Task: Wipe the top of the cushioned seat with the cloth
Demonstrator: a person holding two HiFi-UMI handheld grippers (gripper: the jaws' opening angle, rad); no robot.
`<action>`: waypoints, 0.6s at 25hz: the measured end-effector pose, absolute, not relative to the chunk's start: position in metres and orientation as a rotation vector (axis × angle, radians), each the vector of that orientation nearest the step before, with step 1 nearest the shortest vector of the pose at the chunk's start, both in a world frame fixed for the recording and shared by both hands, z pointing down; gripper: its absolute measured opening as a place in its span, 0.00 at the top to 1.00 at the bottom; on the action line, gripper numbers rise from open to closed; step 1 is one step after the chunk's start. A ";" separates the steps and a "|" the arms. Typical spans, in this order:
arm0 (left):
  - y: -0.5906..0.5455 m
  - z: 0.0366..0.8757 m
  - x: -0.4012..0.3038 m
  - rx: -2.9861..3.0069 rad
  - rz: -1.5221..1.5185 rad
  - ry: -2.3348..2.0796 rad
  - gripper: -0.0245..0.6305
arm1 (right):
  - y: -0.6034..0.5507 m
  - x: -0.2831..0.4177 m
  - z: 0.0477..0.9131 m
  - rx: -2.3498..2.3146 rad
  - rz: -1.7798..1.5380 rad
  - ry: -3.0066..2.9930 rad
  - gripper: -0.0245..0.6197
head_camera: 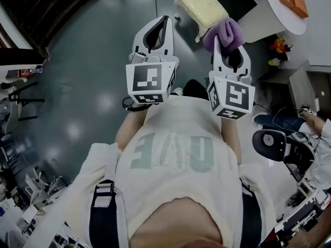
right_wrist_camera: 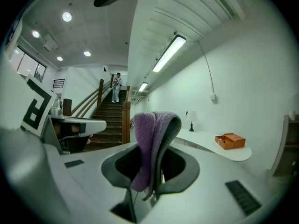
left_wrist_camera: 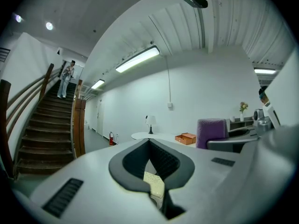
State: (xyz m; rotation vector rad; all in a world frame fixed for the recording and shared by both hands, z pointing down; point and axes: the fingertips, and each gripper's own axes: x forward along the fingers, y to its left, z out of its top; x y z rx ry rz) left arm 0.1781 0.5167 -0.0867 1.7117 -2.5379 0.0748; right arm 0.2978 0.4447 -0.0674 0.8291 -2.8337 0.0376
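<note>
While the person is looking down in the head view, the left gripper (head_camera: 164,20) is pointing forward over the dark floor (head_camera: 77,87). The right gripper (head_camera: 227,48) is holding a purple cloth (head_camera: 227,31) just short of the yellow seat (head_camera: 201,5). In the left gripper view, its jaws are meeting at the tips with nothing between them, and a sliver of seat (left_wrist_camera: 155,185) is showing below. In the right gripper view, the jaws are pinching the cloth (right_wrist_camera: 144,139), which is draping over their tips.
</note>
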 end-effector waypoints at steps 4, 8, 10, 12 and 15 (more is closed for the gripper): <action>0.515 -0.080 0.157 1.704 0.064 -2.534 0.95 | 0.436 0.289 -0.068 0.869 0.016 -2.827 0.81; 0.506 -0.075 0.142 1.696 0.040 -2.528 0.95 | 0.424 0.280 -0.072 0.881 -0.009 -2.831 0.81; 0.495 -0.074 0.137 1.706 0.038 -2.536 0.95 | 0.412 0.274 -0.072 0.884 -0.028 -2.838 0.81; 0.483 -0.072 0.130 1.717 0.035 -2.549 0.95 | 0.400 0.266 -0.070 0.888 -0.046 -2.851 0.81; 0.465 -0.066 0.118 1.715 0.050 -2.563 0.95 | 0.383 0.250 -0.062 0.874 -0.051 -2.867 0.81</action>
